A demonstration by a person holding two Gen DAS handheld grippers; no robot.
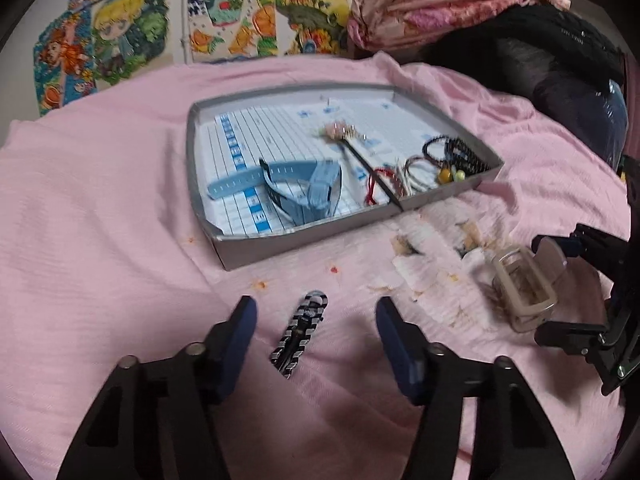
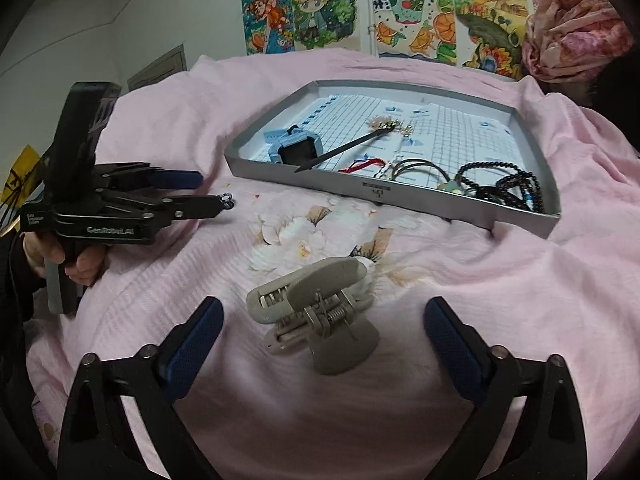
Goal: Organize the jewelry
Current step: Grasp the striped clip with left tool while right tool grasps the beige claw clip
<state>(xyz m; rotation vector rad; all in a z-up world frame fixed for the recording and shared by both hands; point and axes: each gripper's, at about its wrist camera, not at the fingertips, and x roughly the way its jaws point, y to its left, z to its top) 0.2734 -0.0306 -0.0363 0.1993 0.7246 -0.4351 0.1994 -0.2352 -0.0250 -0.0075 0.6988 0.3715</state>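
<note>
A black-and-white striped bracelet (image 1: 302, 332) lies on the pink bedspread between the fingers of my left gripper (image 1: 316, 320), which stands open around it without touching. A beige hair claw clip (image 2: 320, 312) lies on the bedspread between the spread fingers of my right gripper (image 2: 324, 320), also open. The clip (image 1: 524, 292) and right gripper (image 1: 556, 292) show at the right edge of the left wrist view. A grey tray (image 1: 320, 236) (image 2: 360, 190) holds a blue watch (image 1: 300, 188), a flowered hair stick (image 1: 340, 132), bangles and dark bead strings (image 1: 448, 156).
The left gripper (image 2: 210, 191), held by a hand (image 2: 84, 264), sits low at the left. Pink bedspread (image 2: 500, 300) with a flower print covers the surface. Bundled floral cloth (image 1: 440, 0) and dark fabric lie behind the tray. Cartoon posters (image 2: 320, 12) line the wall.
</note>
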